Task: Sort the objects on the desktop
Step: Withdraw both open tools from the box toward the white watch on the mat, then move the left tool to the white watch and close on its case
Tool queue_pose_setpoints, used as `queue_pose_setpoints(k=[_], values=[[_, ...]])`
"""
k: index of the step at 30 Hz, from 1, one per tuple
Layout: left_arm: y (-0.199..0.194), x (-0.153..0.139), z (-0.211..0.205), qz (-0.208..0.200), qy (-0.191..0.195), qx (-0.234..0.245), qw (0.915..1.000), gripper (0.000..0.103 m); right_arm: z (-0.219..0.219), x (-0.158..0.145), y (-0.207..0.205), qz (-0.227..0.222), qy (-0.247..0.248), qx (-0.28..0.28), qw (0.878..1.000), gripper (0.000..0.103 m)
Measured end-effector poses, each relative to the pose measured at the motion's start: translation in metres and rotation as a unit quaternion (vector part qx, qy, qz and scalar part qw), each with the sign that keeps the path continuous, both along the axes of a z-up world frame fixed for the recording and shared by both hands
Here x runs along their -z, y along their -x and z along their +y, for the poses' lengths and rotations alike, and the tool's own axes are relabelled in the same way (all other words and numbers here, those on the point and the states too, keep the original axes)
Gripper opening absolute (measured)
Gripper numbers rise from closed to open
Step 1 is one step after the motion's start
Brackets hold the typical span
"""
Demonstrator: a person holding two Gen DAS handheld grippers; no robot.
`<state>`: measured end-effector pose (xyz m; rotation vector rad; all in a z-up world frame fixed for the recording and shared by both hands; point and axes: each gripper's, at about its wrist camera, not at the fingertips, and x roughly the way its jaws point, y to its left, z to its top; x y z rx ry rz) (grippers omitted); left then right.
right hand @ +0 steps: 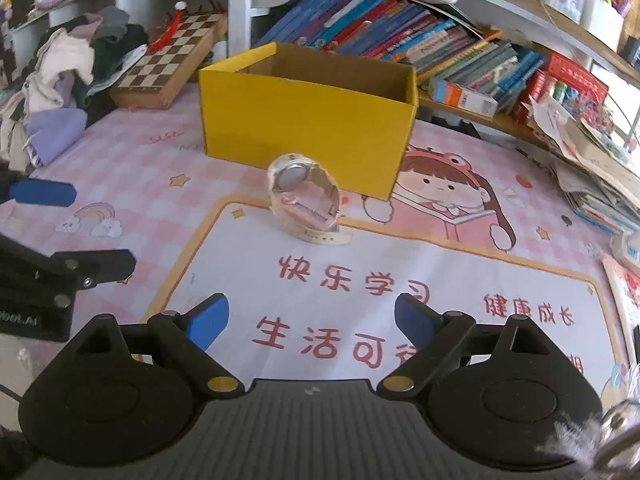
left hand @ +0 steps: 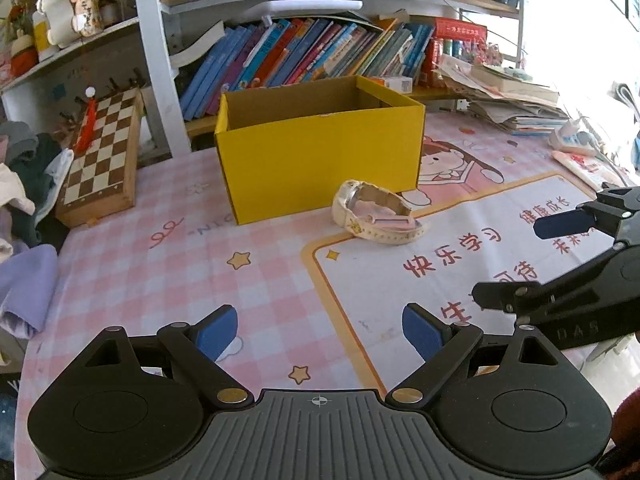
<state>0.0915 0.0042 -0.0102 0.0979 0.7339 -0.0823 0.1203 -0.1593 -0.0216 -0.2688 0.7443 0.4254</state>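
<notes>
A cream wristwatch [left hand: 374, 212] with a pink inner strap lies on the cartoon desk mat, just in front of an open-topped yellow cardboard box [left hand: 320, 148]. The right wrist view has the same watch [right hand: 306, 204] on its side, its metal back facing the camera, and the box [right hand: 308, 116] behind it. My left gripper [left hand: 320, 334] is open over the mat, well short of the watch, nothing between its blue pads. My right gripper [right hand: 310, 320] is also open and empty, a similar distance back. Each gripper appears at the edge of the other's view.
A folded wooden chessboard [left hand: 100, 164] with a red object on it leans at the left, beside a heap of clothes [left hand: 24, 184]. Behind the box runs a shelf of books [left hand: 304, 52]. Stacked papers and books [left hand: 508, 96] crowd the right edge.
</notes>
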Motion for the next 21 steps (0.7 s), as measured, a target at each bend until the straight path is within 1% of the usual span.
queue_pose_setpoints(k=[6,9,12,14,16,21], values=[[-0.006,0.000,0.002,-0.002,0.005,-0.003,1.0000,0.092,0.006,-0.002,-0.003,-0.010,0.008,-0.013,1.000,0.090],[-0.009,0.000,0.001,-0.003,0.006,0.000,1.0000,0.092,0.006,-0.003,-0.008,-0.012,0.008,-0.013,1.000,0.086],[-0.013,-0.001,0.000,-0.005,0.007,0.003,1.0000,0.092,0.006,-0.005,-0.012,-0.014,0.008,-0.016,1.000,0.077],[-0.015,-0.001,0.000,-0.006,0.008,0.004,0.9999,0.092,0.007,-0.005,-0.014,-0.013,0.009,-0.017,1.000,0.068],[-0.018,-0.001,-0.002,-0.007,0.008,0.007,0.9999,0.092,0.007,-0.005,-0.017,-0.012,0.010,-0.020,1.000,0.065],[-0.023,-0.001,-0.006,-0.008,0.004,0.015,0.9999,0.092,0.006,-0.005,-0.024,-0.012,0.010,-0.022,1.000,0.065]])
